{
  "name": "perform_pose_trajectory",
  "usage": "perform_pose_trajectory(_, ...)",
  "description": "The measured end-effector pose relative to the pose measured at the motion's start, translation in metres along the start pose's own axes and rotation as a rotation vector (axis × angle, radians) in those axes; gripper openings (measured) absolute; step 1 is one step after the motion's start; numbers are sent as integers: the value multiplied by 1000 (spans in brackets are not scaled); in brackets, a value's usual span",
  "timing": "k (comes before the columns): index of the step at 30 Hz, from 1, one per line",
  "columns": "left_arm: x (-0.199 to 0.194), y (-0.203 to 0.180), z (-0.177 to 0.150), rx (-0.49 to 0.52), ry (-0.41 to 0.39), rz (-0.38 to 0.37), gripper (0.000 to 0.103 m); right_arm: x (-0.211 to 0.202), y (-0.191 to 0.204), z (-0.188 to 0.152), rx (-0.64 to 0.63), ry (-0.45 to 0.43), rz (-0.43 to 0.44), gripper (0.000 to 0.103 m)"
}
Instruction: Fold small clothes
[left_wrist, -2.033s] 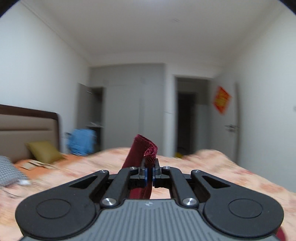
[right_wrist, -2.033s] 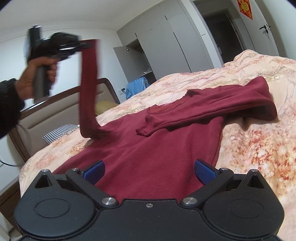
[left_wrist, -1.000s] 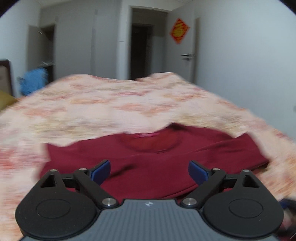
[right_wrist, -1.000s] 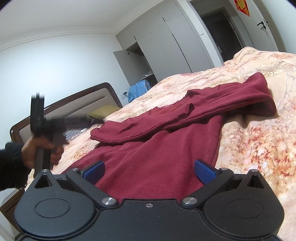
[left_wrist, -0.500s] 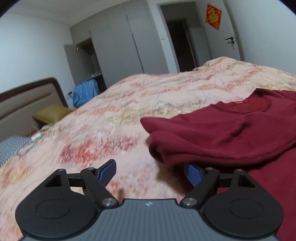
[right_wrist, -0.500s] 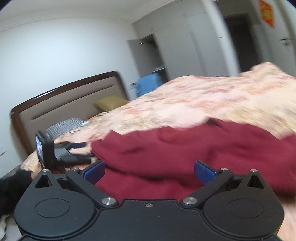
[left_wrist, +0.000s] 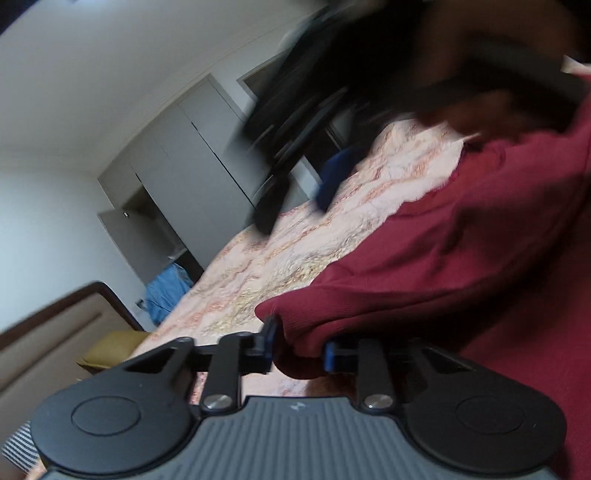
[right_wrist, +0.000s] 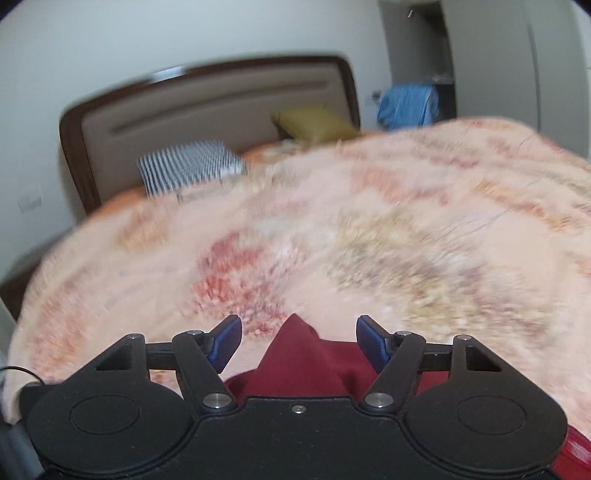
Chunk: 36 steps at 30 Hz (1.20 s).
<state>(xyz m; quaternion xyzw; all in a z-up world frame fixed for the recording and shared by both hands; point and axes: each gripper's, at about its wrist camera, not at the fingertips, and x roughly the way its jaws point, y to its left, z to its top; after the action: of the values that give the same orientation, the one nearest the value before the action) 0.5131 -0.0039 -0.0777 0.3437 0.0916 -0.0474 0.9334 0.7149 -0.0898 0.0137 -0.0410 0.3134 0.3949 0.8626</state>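
- Currently mid-fold: both grippers are taking hold of the maroon top on the bed, which lies toward the bedspread's near edge, sleeves already folded in.
- Left gripper: jaws closing, nearly shut, pads pinching a rolled fold of the fabric edge.
- Right gripper: jaws closing but wide apart; a peaked corner of the top stands between them and the pads aren't on it.
- In the left wrist view the right gripper is a dark blur overhead, probably swinging across.
- Next: the right needs to finish its pinch on that corner, then both lift together and carry the edge over evenly.
- Versus a second ago: both were wide open with nothing between the fingers; now the left has cloth and the right faces the headboard.
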Motion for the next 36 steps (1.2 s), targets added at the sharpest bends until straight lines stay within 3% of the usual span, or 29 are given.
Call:
perform_pose_trajectory(1, 1, -6, 0, 26, -1, 20, 22, 14, 1, 3, -1, 44, -2, 56)
perform_pose_trajectory(2, 0, -12, 0, 53, -2, 38, 20, 23, 3, 2, -9, 75, -25, 22)
perform_pose_trajectory(3, 0, -16, 0, 75, -4, 53, 19, 29, 6, 1, -29, 94, -50, 10)
perform_pose_trajectory(7, 0, -24, 1, 102, 11, 87, 12, 23, 7, -3, -64, 2, -130, 9)
perform_pose_trajectory(12, 8, -11, 4, 8, 77, 54, 10, 27, 12, -4, -71, -68, -173, 9)
perform_pose_trajectory(15, 13, -2, 6, -62, 128, 6, 10, 42, 20, -9, -113, -34, -182, 22)
perform_pose_trajectory(17, 16, 7, 6, -124, 159, -39, 11, 40, 21, -11, -109, -45, -200, 46)
perform_pose_trajectory(20, 19, 23, 4, -237, 184, -115, 13, 17, 18, -13, -96, -95, -247, 72)
perform_pose_trajectory(24, 23, 38, -3, -370, 188, -188, 14, -18, 15, -26, -151, -152, -334, 80)
perform_pose_trajectory(26, 22, 43, -4, -414, 186, -211, 14, -24, 14, -31, -169, -166, -324, 85)
perform_pose_trajectory(30, 23, 46, -3, -449, 184, -225, 15, 3, 19, -35, -145, -90, -260, 86)
perform_pose_trajectory(34, 29, 54, -5, -465, 184, -232, 16, 41, 28, -46, -166, -13, -265, 86)
perform_pose_trajectory(36, 28, 59, -8, -480, 186, -237, 16, 39, 30, -48, -168, -27, -271, 87)
